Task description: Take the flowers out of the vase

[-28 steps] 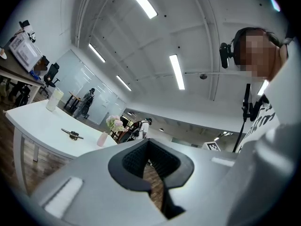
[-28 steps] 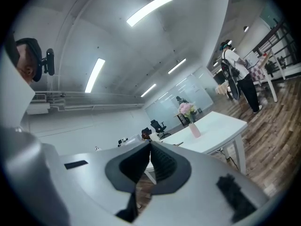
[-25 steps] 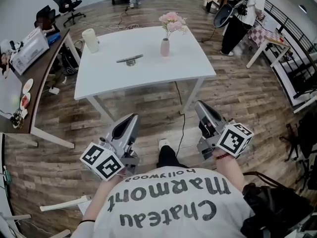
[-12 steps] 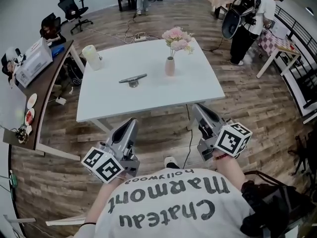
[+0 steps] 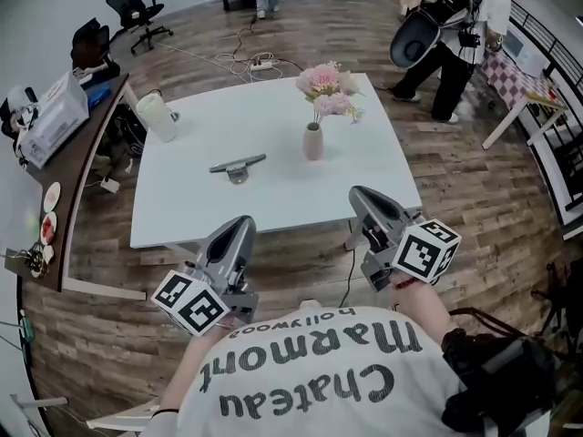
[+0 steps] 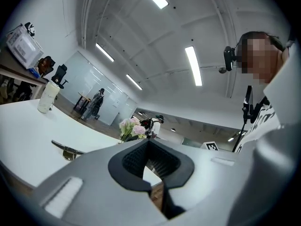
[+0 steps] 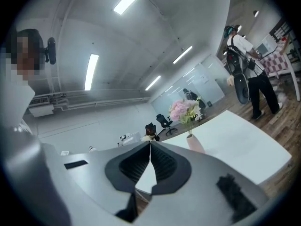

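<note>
A small pink vase (image 5: 312, 142) with pink and white flowers (image 5: 326, 89) stands on the white table (image 5: 200, 208), right of its middle. Both grippers are held level in front of me, short of the vase. My left gripper (image 5: 240, 224) is shut and empty at the table's near edge. My right gripper (image 5: 357, 194) is shut and empty, its tip just over the near edge, below the vase. In the left gripper view the flowers (image 6: 131, 127) rise behind the shut jaws of the left gripper (image 6: 149, 142). In the right gripper view the flowers (image 7: 184, 109) and vase (image 7: 195, 142) stand beyond the right gripper (image 7: 150, 145).
A white jug (image 5: 157, 116) stands at the table's far left, and a grey metal piece (image 5: 237, 165) lies near its middle. A cluttered dark desk (image 5: 68, 185) runs along the left. A person with a backpack (image 5: 446, 25) stands at the far right. Cables (image 5: 255, 62) lie on the floor.
I have walked toward the table: it and the vase have come closer in the head view, and both grippers, still shut, now reach its near edge.
</note>
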`<state>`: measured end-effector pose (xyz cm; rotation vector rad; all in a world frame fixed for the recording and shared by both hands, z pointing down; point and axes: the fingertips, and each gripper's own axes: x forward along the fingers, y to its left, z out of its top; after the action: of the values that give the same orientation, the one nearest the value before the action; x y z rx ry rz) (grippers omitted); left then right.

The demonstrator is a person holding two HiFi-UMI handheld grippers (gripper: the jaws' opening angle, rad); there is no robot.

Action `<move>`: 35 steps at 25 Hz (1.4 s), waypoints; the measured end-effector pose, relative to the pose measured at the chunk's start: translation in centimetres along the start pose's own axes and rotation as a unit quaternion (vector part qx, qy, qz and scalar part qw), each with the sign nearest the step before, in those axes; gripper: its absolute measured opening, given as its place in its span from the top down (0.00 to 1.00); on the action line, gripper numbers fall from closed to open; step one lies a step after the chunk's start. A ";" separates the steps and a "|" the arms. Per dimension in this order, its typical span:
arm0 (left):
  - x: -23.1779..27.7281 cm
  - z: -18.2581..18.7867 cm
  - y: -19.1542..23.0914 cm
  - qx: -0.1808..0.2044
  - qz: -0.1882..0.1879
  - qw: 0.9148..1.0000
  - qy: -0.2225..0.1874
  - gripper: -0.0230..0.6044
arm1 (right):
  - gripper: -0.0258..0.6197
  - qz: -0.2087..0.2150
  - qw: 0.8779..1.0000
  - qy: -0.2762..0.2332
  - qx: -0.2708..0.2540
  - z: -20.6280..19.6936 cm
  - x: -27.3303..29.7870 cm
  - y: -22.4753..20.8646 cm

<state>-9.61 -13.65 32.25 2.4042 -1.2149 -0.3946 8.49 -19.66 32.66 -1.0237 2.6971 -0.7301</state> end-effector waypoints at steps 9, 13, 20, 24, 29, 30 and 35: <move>5.7 0.4 2.6 -0.010 0.012 1.000 0.005 0.96 | 0.93 0.017 1.000 0.009 0.008 2.1 3.8 -4.4; 7.5 0.3 3.6 -0.006 0.017 1.000 0.006 0.96 | 0.93 0.031 0.999 0.011 -0.003 2.0 5.3 -5.4; 8.0 -0.7 4.9 -0.003 0.034 0.999 0.001 0.96 | 0.93 0.032 0.999 0.013 -0.009 0.3 7.1 -6.9; 7.8 -1.3 5.4 -0.007 0.034 0.999 0.010 0.96 | 0.93 0.026 0.999 0.019 -0.006 -0.3 7.8 -7.7; 8.5 -1.8 6.0 -0.011 0.028 0.999 0.023 0.96 | 0.93 0.018 1.000 0.010 -0.007 0.0 9.3 -8.9; 8.8 -1.8 6.1 -0.012 0.025 0.999 0.024 0.96 | 0.93 0.017 1.000 0.010 -0.007 0.1 9.7 -9.1; 11.2 -1.7 8.1 -0.016 0.019 0.999 0.034 0.96 | 0.93 0.012 1.000 0.018 -0.021 0.6 12.0 -10.6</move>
<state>-7.99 -26.67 36.97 2.3446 -1.2129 -0.3173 5.74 -34.64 37.63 -0.9940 2.7618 -0.6963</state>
